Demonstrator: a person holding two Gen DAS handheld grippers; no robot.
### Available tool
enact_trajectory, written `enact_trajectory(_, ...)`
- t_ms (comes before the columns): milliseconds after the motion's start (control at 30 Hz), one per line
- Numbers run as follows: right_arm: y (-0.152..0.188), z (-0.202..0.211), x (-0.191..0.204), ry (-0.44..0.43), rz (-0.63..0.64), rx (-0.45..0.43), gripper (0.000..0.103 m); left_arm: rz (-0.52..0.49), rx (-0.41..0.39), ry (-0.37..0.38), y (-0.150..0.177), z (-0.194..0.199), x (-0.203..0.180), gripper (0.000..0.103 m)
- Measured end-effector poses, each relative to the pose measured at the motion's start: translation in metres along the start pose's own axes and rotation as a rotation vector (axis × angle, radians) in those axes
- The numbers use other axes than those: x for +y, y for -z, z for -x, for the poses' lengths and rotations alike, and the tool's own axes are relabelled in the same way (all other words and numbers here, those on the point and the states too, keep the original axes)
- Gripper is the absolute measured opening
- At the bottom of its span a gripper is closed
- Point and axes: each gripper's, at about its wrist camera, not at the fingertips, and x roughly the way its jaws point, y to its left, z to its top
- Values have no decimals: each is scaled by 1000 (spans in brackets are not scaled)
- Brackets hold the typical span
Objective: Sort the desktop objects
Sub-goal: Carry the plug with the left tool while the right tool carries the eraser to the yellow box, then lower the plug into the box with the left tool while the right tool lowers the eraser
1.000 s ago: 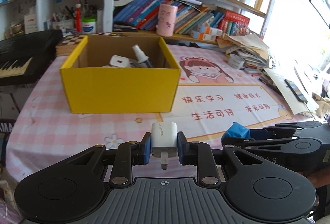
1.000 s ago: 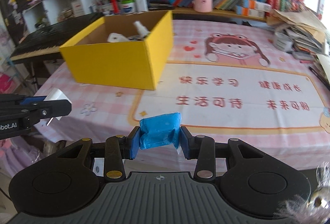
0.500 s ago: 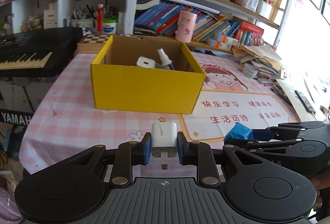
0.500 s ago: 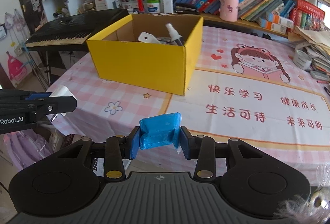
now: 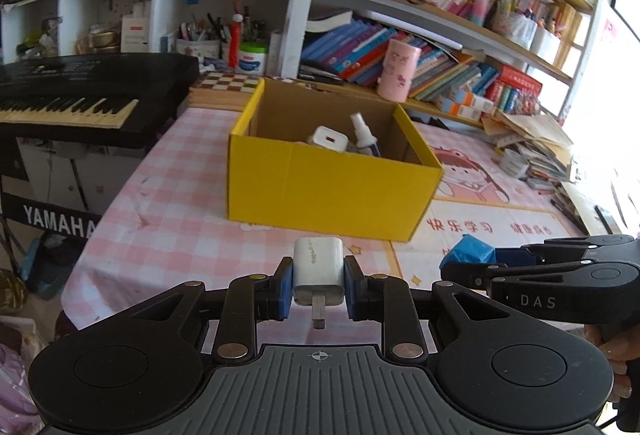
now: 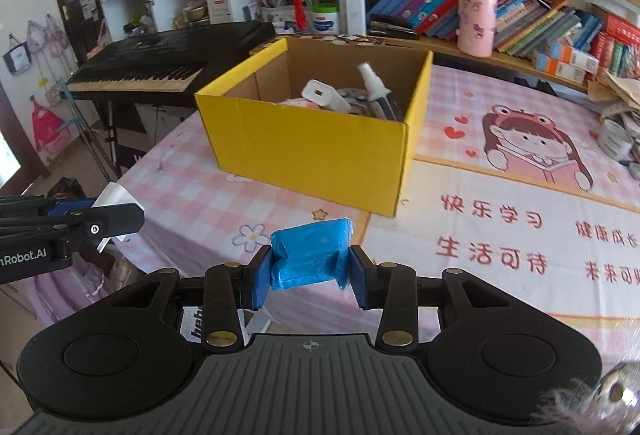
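Right now I have both grippers loaded and held off the near edge of the table [image 6: 192, 195], which is covered in a pink checked cloth. My left gripper [image 5: 319, 281] is clamped tight on a white USB charger plug [image 5: 319, 267]; the blue pads press both its sides, and its metal prong sticks back toward the camera. My right gripper [image 6: 308, 267] is closed on a crumpled blue packet [image 6: 310, 255], squeezed between its pads with the top standing above them.

In the left wrist view the right gripper [image 5: 472, 261] shows at the right edge, side on, the blue packet [image 5: 468, 255] at its tip. In the right wrist view the left gripper [image 6: 108, 211] reaches in from the left edge with the white plug [image 6: 114, 195] just visible in it. The two tools sit side by side, close but apart.

Farther across the table stands the yellow cardboard box [image 5: 328, 191], open at the top, well apart from both grippers. Inside it I can see another white charger [image 6: 322, 95] and a small spray bottle [image 6: 376, 81] leaning toward the far right corner, over some other items I cannot make out. To the right of the box lies a cartoon desk mat [image 6: 520, 195] with red Chinese characters. A black Yamaha keyboard [image 5: 80, 91] stands off the far left side, and a pink cup [image 5: 398, 75] sits on the bookshelf [image 5: 460, 35] behind the box.
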Motion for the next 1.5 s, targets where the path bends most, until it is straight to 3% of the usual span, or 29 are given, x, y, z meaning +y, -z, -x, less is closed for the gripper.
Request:
enact_trajectory(567, -57, -21, -19, -18, 42, -68, 37, -29, -81, 6, -58, -42, -9, 24)
enact_trajectory(967, -113, -69, -50, -35, 109, -114, 37, -77, -97, -18, -108, -96, -19, 24)
enact_trajectory(1233, -132, -115, -65, -47, 165, -82, 37, -90, -54, -45, -123, -136, -20, 24)
enact_trajectory(1500, -133, -156, -69, -70, 265, -1, 37, -72, 48, -75, -119, -175, -14, 24)
